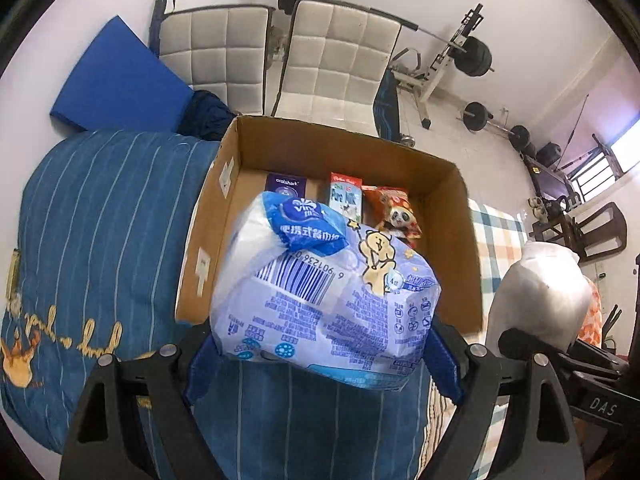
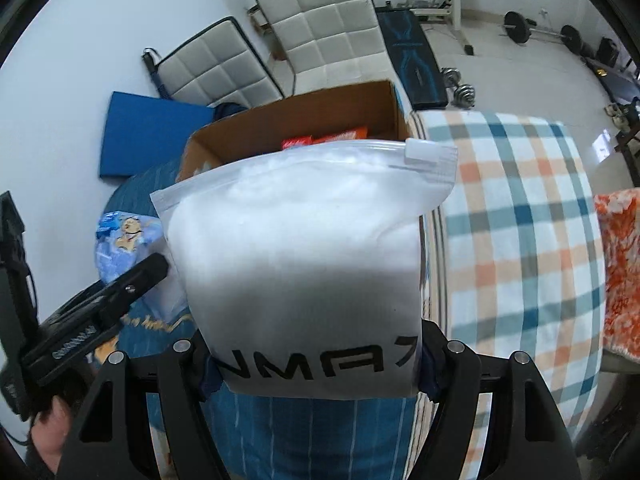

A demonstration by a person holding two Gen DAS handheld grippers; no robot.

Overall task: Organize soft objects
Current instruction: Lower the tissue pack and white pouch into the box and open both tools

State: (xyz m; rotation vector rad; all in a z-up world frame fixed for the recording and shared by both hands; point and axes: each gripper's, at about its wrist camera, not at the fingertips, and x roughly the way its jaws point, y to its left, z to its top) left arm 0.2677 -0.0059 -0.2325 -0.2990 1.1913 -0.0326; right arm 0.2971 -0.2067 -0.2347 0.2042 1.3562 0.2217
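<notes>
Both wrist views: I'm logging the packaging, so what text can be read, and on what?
"oralshark": dark box in the cardboard box.
"Pure Milk": milk carton.
"Vinda", partly creased, and barcode digits "6 901236": tissue pack; its fine print is too small.
"DAS": right gripper's body.
Black letters on the white zip bag: upside down, partly hidden, unreadable.

A: Describe the left tongs [image 1: 320, 360].

B: Matte black frame with two angled arms, triangular cut-outs and round silver screws at the pivots. The finger pads [image 1: 199, 372] are blue.

A: And the right tongs [image 2: 320, 372]?

B: Same black frame, same silver screws, dark blue pads [image 2: 430, 372]. In the left wrist view its black body carries white lettering "DAS".

A: Any skin visible?

B: Yes, the bare left hand [image 2: 50, 428] at the lower left of the right wrist view.
</notes>
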